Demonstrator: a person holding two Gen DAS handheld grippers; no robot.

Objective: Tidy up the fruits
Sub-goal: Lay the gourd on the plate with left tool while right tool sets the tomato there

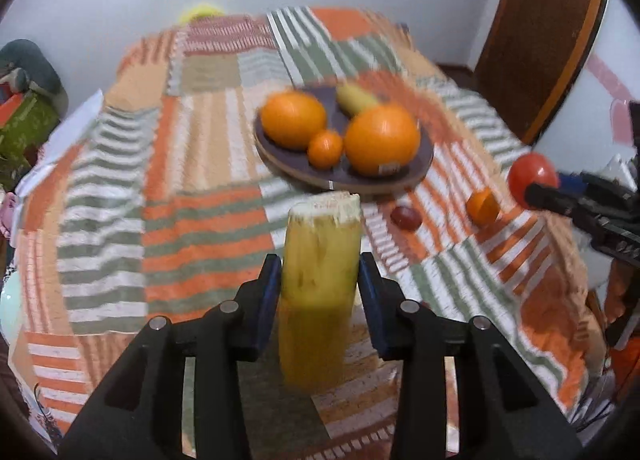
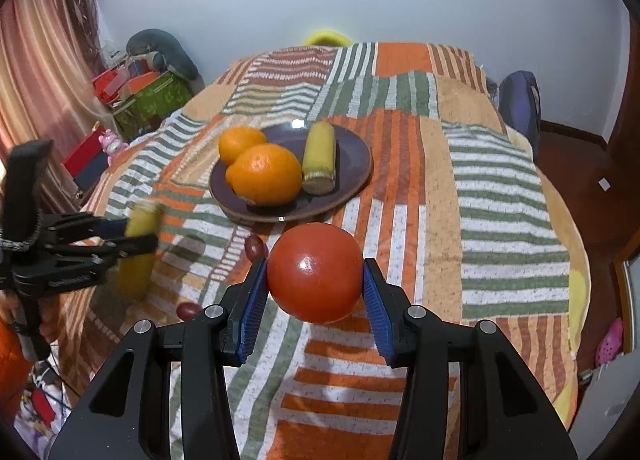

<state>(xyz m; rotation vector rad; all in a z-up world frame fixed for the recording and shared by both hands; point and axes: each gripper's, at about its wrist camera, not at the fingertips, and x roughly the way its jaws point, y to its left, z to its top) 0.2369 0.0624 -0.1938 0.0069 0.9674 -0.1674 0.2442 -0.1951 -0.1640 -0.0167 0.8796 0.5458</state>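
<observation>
My left gripper (image 1: pixel 319 280) is shut on a yellow banana piece (image 1: pixel 320 260) and holds it upright above the table, in front of the dark plate (image 1: pixel 424 163). The plate holds two big oranges (image 1: pixel 380 139), a small orange (image 1: pixel 325 148) and another banana piece (image 1: pixel 354 97). My right gripper (image 2: pixel 316 276) is shut on a red tomato (image 2: pixel 315 272), held above the cloth just before the plate (image 2: pixel 352 155). From the right wrist view the left gripper (image 2: pixel 132 238) with its banana piece (image 2: pixel 138 252) is at the left.
A striped patchwork cloth (image 2: pixel 500 179) covers the table. Two small dark red fruits (image 2: pixel 255 247) (image 2: pixel 187 310) and a small orange (image 1: pixel 483 207) lie on the cloth near the plate. Boxes and clutter (image 2: pixel 148 95) stand beyond the left edge.
</observation>
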